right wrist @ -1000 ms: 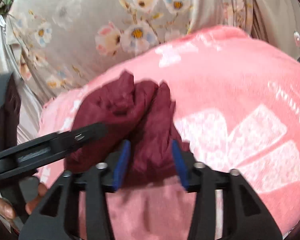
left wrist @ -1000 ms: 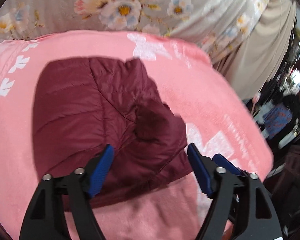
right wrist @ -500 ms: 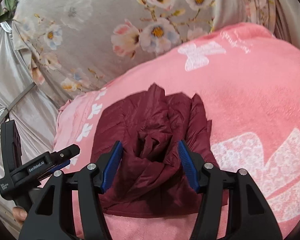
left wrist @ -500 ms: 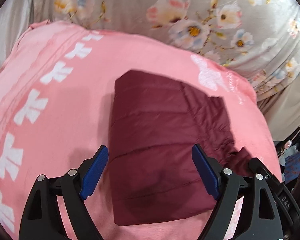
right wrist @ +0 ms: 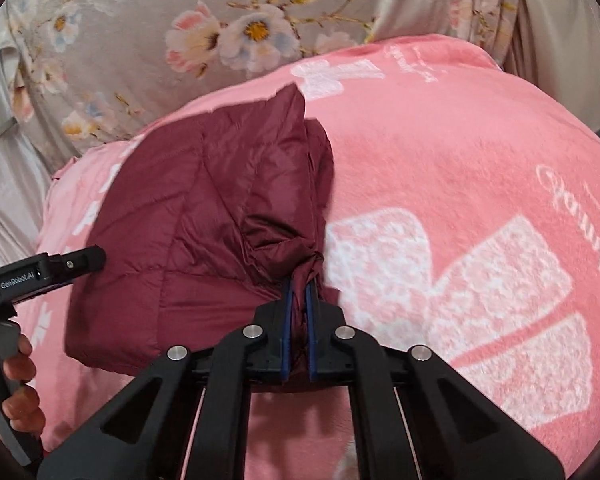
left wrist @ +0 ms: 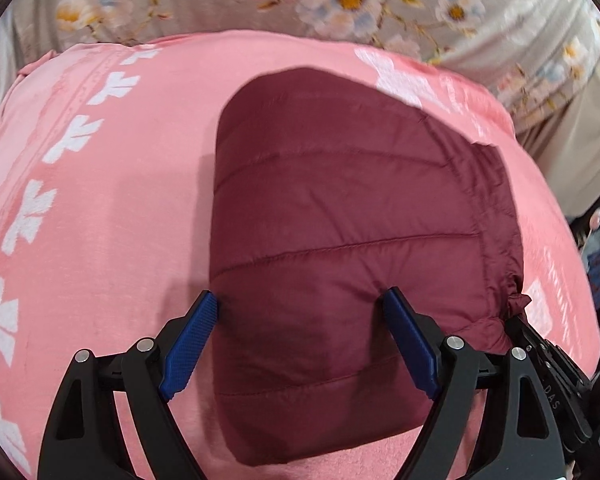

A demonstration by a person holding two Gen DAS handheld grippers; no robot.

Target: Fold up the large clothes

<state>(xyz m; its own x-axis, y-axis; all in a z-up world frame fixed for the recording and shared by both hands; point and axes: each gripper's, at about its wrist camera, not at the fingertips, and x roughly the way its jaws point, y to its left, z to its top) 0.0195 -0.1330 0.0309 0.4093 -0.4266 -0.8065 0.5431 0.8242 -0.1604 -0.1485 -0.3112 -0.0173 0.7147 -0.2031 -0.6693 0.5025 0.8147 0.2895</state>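
Now right gripper [right wrist: 297,300], apart half a second ago, clamps the maroon jacket [left wrist: 340,220] cuff; left gripper [left wrist: 300,344] fingers apart. Another fold likely.

A home bedroom: a pink plush blanket [left wrist: 100,200] with white bow prints covers the bed, a grey floral sheet [right wrist: 160,40] bunched behind the blanket, beige curtain fabric [left wrist: 572,152] hanging beside it.
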